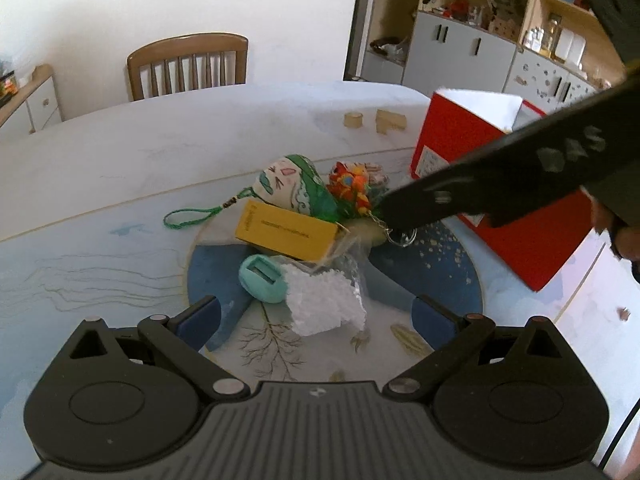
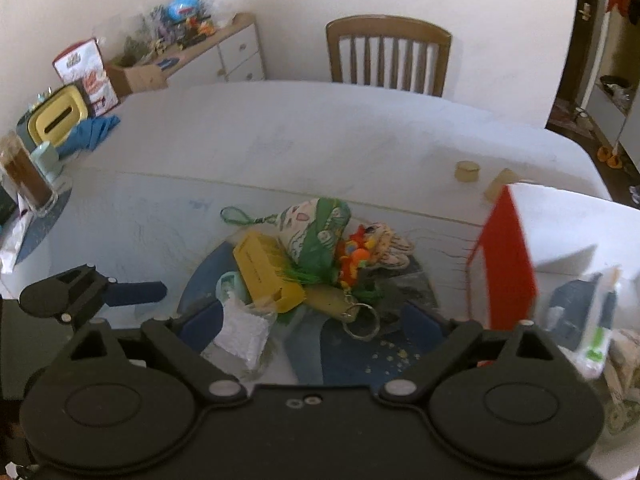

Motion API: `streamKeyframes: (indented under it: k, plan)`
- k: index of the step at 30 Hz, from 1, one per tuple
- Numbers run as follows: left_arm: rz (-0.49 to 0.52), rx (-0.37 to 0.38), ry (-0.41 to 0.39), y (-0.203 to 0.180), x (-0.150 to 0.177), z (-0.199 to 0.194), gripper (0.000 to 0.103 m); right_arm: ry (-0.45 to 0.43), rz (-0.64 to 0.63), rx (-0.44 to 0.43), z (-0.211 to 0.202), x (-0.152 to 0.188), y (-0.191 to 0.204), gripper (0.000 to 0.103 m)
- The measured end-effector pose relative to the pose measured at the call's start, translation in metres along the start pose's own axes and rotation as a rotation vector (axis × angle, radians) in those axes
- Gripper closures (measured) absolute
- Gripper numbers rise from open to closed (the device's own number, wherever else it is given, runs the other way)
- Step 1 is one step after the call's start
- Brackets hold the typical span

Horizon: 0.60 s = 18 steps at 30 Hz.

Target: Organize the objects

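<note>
both grippers are hovering with their tongs spread apart and gripping nothing: the left gripper (image 1: 316, 316) is sitting at the bottom centre of its frame over the white foam piece (image 1: 326, 304), and the right gripper (image 2: 312, 324) is sitting low in its own frame. the clutter is lying in mid-frame on a round blue mat (image 1: 432, 276): a yellow box (image 1: 286, 232) touching a teal case (image 1: 262, 278), a green fabric pouch (image 1: 296, 184) and an orange toy keychain (image 1: 352, 188). the red box (image 1: 452, 136) is standing upright at the right of the frame, just beside the mat.

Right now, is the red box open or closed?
Open. The red box has no lid over its top in the left wrist view, and its white inside wall shows. What it holds cannot be told.
</note>
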<state>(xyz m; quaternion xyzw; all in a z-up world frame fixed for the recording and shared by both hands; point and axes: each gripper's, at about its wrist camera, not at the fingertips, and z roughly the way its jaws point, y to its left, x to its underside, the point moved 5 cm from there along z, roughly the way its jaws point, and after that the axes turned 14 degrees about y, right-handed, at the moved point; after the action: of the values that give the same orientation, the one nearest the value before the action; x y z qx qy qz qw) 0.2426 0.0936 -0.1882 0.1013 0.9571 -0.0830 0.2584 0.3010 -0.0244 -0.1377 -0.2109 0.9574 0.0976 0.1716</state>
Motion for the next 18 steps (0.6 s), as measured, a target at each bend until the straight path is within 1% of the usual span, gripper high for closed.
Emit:
streamKeyframes:
  k: [4,7,9,11,13,18]
  plan:
    - [0.024,-0.034,-0.006,-0.007,0.0,0.008,0.001,0.031,-0.012,0.003,0.015,-0.008,0.004,0.013]
    - [0.018,-0.053,-0.023,-0.009,0.001,0.011,0.001,0.046,-0.023,0.004,0.025,-0.015,0.009,0.015]
    - [0.007,-0.067,-0.033,-0.008,0.001,0.013,0.001,0.048,-0.037,0.006,0.029,-0.021,0.013,0.018]
    - [-0.005,-0.074,-0.034,-0.008,0.001,0.015,0.001,0.048,-0.052,0.007,0.033,-0.026,0.017,0.019]
    - [-0.013,-0.076,-0.029,-0.008,0.001,0.017,0.002,0.054,-0.071,0.007,0.038,-0.032,0.021,0.023]
    - [0.004,-0.069,-0.027,-0.013,0.003,0.02,0.003,0.071,-0.116,0.016,0.049,-0.04,0.031,0.029]
